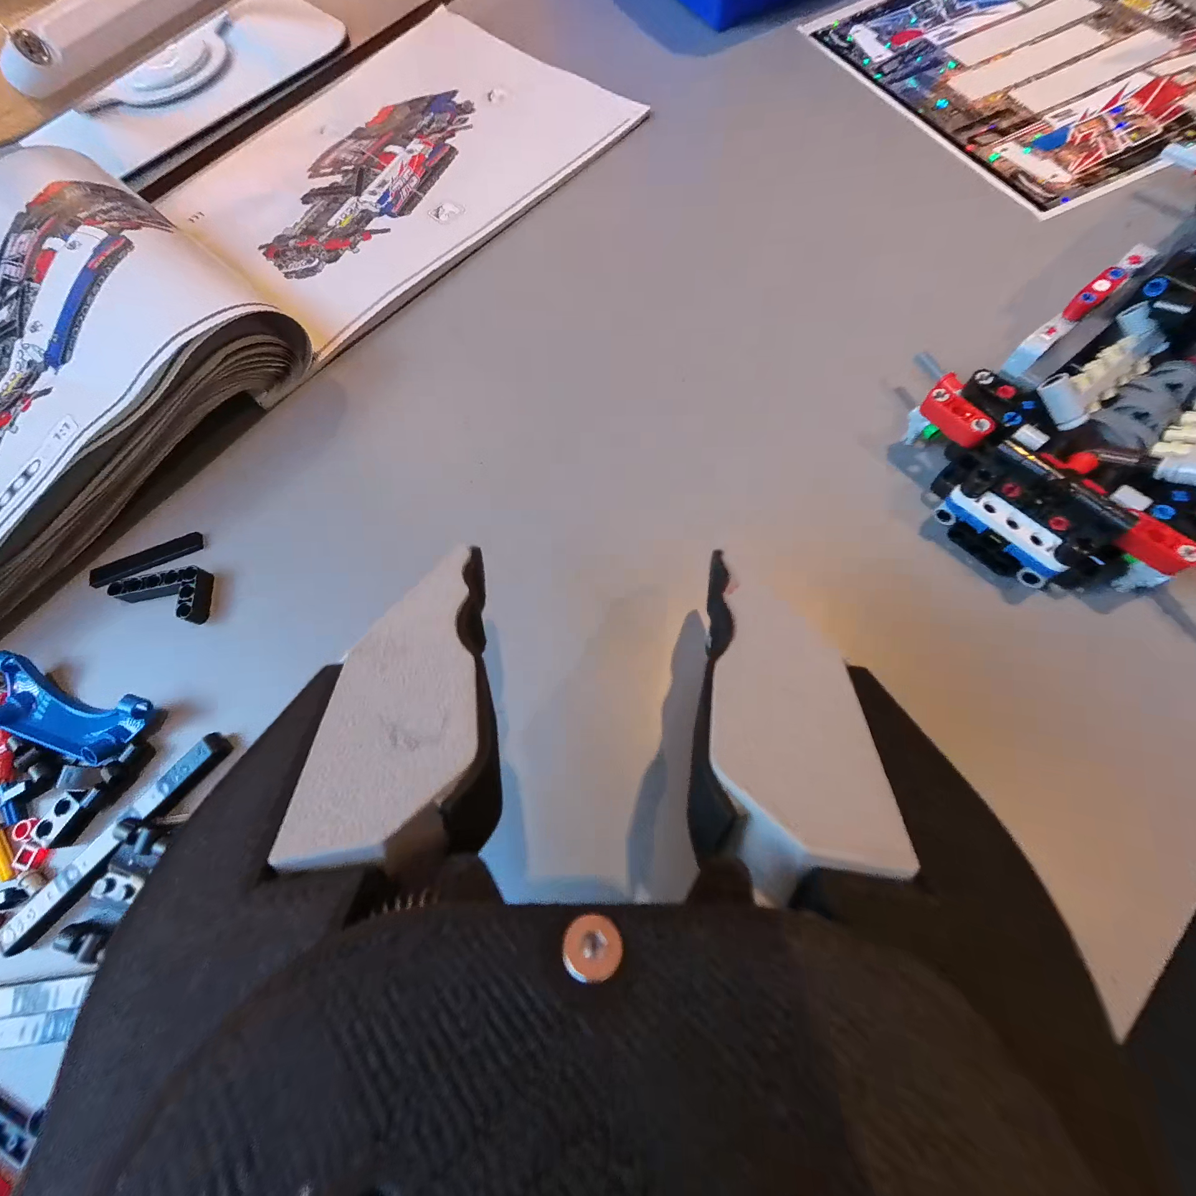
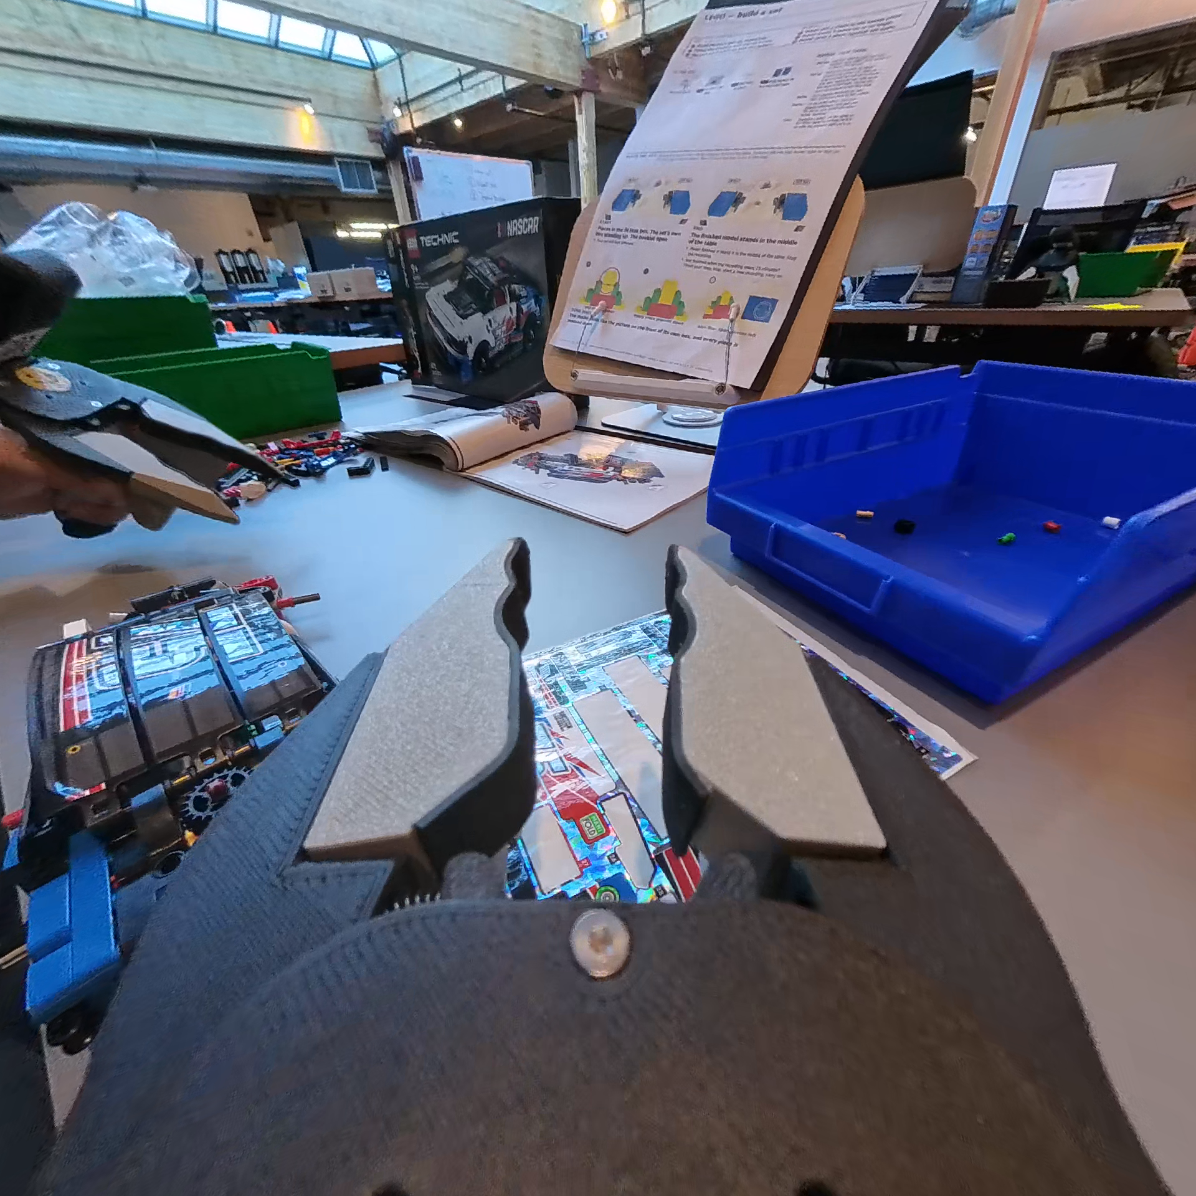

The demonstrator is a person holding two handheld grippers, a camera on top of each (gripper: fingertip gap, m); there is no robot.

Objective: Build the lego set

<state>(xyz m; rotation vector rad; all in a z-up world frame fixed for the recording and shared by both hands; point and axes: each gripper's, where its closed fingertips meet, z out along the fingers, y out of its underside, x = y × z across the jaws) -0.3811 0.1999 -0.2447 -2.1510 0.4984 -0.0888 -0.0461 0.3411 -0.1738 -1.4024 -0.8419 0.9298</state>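
Observation:
The half-built lego car (image 1: pixel 1068 466) stands on the grey table at the right of the left wrist view, black with red, blue and white beams. In the right wrist view it (image 2: pixel 162 705) lies at the lower left, showing stickered black panels. My left gripper (image 1: pixel 595 563) is open and empty over bare table. It also shows in the right wrist view (image 2: pixel 252 492), held by a hand. My right gripper (image 2: pixel 595 569) is open and empty above a shiny sticker sheet (image 2: pixel 595 731). Loose lego parts (image 1: pixel 71 789) lie at the lower left, with black beams (image 1: pixel 155 576) nearby.
An open instruction booklet (image 1: pixel 272 213) lies at the far left. A blue bin (image 2: pixel 958 531) with a few tiny pieces stands at the right. A set box (image 2: pixel 479 304), a paper on a wooden stand (image 2: pixel 731 213) and green bins (image 2: pixel 213 382) stand behind. Left tips to right tips: about 40 centimeters.

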